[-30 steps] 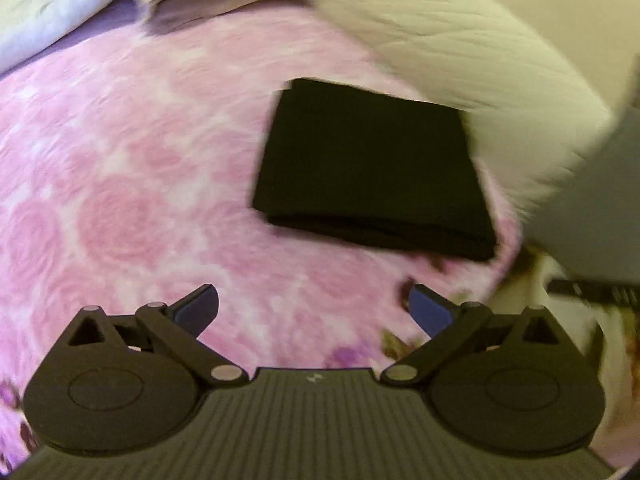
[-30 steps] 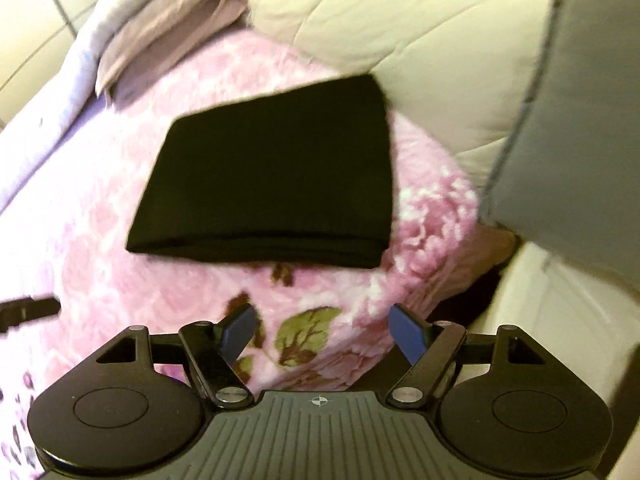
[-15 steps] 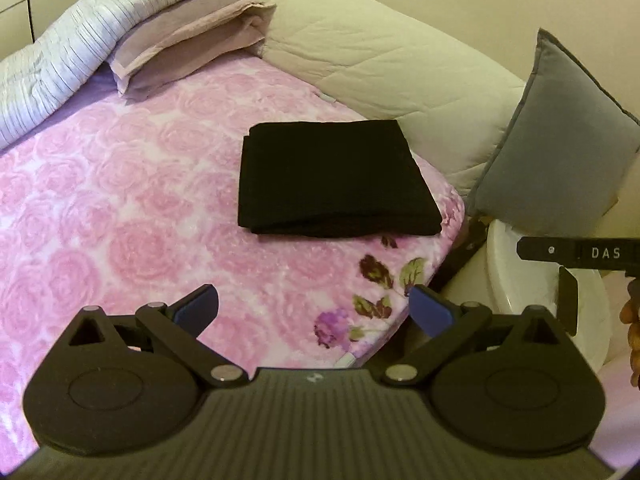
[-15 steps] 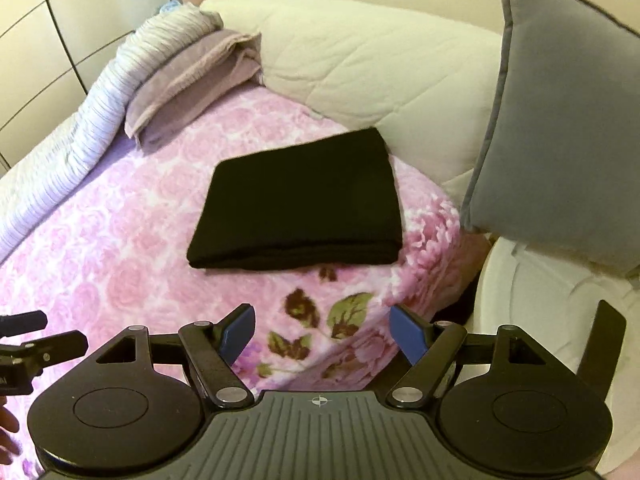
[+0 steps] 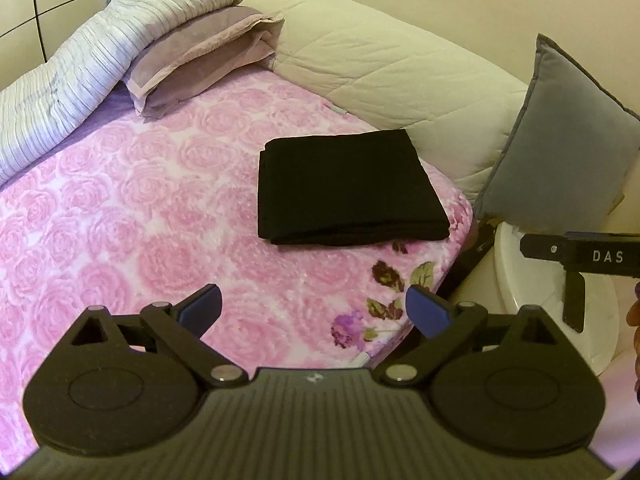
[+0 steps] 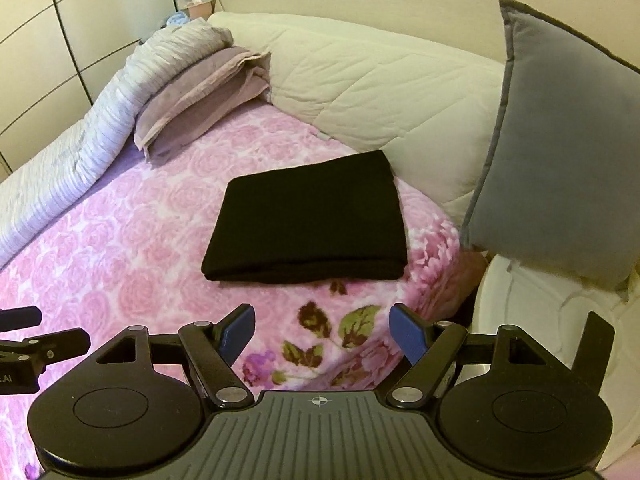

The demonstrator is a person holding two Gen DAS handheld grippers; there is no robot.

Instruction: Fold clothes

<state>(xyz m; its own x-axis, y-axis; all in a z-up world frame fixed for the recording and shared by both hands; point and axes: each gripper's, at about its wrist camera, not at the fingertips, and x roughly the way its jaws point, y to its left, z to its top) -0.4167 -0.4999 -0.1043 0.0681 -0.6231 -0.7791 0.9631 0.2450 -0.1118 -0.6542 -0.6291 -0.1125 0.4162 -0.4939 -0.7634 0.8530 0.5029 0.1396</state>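
Lettering "DAS" on right claw [image 5: 592,256] | both claws wide, empty | black garment [image 6: 308,220] folded

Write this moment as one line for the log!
left tool: open, empty | right tool: open, empty | black cloth: folded, flat on pink blanket | untouched

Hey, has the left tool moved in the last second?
Yes. The left tool has backed away from the folded black garment, which now sits farther from its open tips, near the grey cushion.
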